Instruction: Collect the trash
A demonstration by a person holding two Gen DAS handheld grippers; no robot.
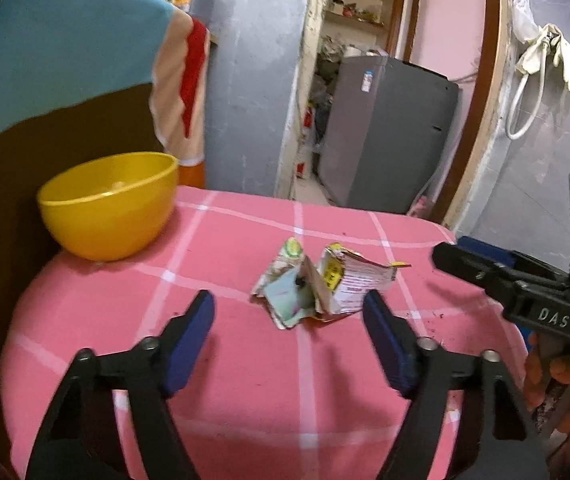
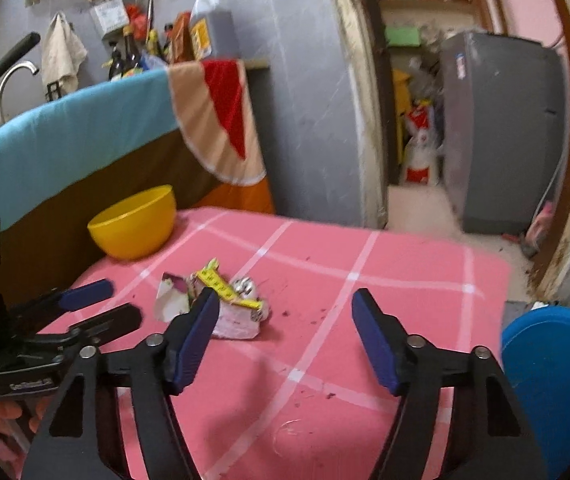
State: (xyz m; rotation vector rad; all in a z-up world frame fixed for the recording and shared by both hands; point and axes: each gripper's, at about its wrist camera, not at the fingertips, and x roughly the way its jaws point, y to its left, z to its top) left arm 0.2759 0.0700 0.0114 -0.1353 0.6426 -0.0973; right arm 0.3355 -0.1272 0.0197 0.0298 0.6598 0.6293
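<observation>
Holding both grippers spread wide, left gripper (image 1: 289,316) and right gripper (image 2: 285,312), you face two crumpled paper wrappers (image 1: 321,284) mid-frame and one round yellow plastic bowl (image 1: 109,204) at left.

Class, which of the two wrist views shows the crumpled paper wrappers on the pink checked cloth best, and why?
The left wrist view: the crumpled paper wrappers lie unobstructed, centred ahead of the open left gripper. In the right wrist view, the wrappers appear smaller, off to the left, partly hidden behind one finger of the open right gripper.

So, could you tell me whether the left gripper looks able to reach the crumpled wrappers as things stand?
Probably yes: the left gripper is open, with the crumpled wrappers lying just beyond its fingertips on the pink cloth, and nothing between them.
</observation>
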